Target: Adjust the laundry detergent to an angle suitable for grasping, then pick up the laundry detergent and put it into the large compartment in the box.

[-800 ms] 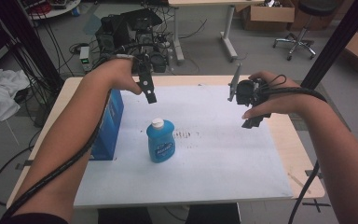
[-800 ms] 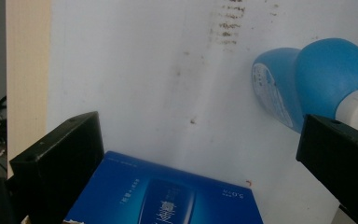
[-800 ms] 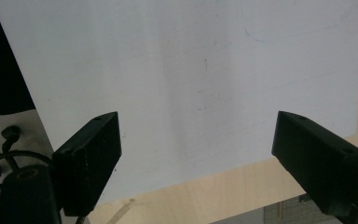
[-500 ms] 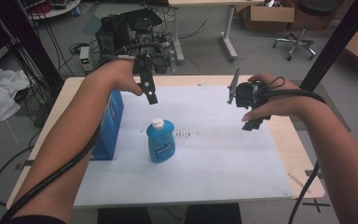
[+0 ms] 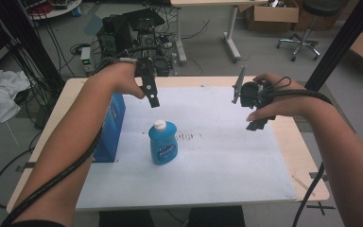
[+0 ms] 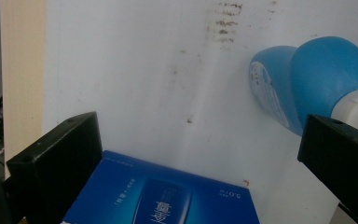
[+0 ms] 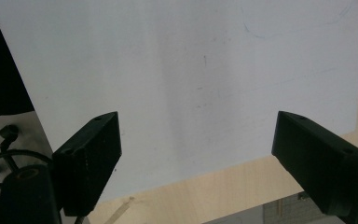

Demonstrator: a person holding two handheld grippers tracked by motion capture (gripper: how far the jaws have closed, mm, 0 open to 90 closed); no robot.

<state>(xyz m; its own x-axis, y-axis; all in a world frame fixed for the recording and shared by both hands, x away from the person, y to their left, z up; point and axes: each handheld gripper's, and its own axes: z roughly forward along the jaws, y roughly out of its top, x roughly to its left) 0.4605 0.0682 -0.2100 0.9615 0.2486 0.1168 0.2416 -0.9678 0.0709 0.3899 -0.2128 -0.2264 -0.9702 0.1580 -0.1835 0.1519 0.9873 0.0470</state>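
A blue bottle (image 5: pixel 163 144) with a white cap stands upright on the white sheet (image 5: pixel 217 156), left of the middle. Left of it stands a blue box (image 5: pixel 111 127). My left gripper (image 5: pixel 152 98) hangs above the sheet, beyond the bottle, pointing down. In the left gripper view its jaws stand wide apart and the left gripper (image 6: pixel 198 135) is open and holds nothing; the bottle (image 6: pixel 326 79) and the box (image 6: pixel 168 196) lie below it. My right gripper (image 5: pixel 255 113) hovers over the sheet's far right. In its own view the right gripper (image 7: pixel 198 140) is open above bare sheet.
The sheet covers most of a wooden table (image 5: pixel 307 156). Dark smudges (image 5: pixel 189 137) mark the sheet right of the bottle. Behind the table stand electronics and cables (image 5: pixel 132 33). A black post (image 5: pixel 340 42) rises at the right.
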